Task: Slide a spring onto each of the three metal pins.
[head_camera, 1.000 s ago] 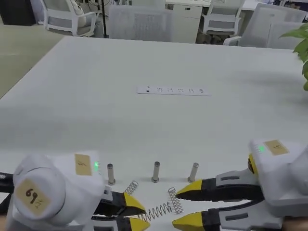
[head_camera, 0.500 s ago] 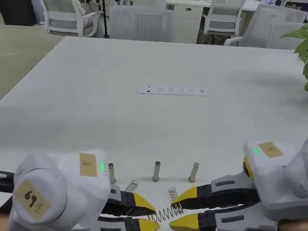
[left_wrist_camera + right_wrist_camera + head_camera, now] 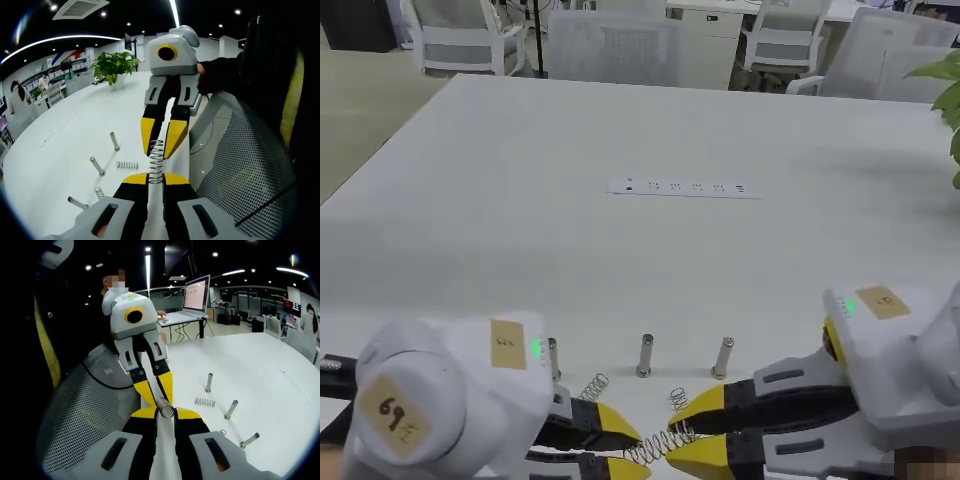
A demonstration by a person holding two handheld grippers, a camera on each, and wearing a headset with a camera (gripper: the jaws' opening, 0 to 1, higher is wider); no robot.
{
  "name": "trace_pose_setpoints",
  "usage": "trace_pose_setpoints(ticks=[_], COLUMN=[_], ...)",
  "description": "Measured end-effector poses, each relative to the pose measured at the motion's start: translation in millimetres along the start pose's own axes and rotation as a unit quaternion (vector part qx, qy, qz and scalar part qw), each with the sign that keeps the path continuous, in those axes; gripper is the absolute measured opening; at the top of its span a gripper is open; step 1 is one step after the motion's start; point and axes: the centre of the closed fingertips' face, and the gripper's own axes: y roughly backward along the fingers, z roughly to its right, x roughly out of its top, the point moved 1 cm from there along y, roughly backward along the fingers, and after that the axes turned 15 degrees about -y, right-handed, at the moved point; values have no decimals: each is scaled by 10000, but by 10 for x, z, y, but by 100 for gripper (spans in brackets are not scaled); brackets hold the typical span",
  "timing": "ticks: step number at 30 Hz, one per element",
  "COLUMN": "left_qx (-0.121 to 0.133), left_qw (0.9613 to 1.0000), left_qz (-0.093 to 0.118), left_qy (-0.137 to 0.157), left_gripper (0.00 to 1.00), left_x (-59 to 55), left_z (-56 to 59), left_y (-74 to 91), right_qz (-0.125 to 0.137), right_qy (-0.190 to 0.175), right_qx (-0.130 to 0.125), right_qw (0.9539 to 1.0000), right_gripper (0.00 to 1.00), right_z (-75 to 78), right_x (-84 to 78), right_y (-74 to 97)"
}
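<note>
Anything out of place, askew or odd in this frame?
Mildly odd: one spring is pinched at both ends at once, by the left gripper and the right gripper, and spans the gap between them. The three pins stand upright and bare; two other springs lie loose beside them. Nothing looks damaged.

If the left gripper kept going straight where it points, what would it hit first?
The spring lying along that line, then right behind it the right gripper, facing it tip to tip; the gap looks short.

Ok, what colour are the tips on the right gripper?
Yellow, on black jaws; the right gripper shows best in the left gripper view.
</note>
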Motion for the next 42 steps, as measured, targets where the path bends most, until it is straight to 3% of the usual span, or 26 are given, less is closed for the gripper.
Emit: trace_pose_setpoints(ticks=[19,28,42], left_qx=[-28,-83,-132], left_qw=[9999,9998,9995], left_qz=[51,-108,-199], left_qy=[-128,-169,-183], left_gripper=[2,2,2], left_x=[74,43,18], left_z=[19,44,69], left_y=[-18,-53,-77], right_qz=[-433,-817,-1042], right_qy=[279,522,639], right_qx=[45,18,65], right_qw=[9987,9953,9925], right_gripper=[9,9,9], right_z=[-48,-48,-61], right_x=[37,-17,-68], right_y=[-74,-98,-107])
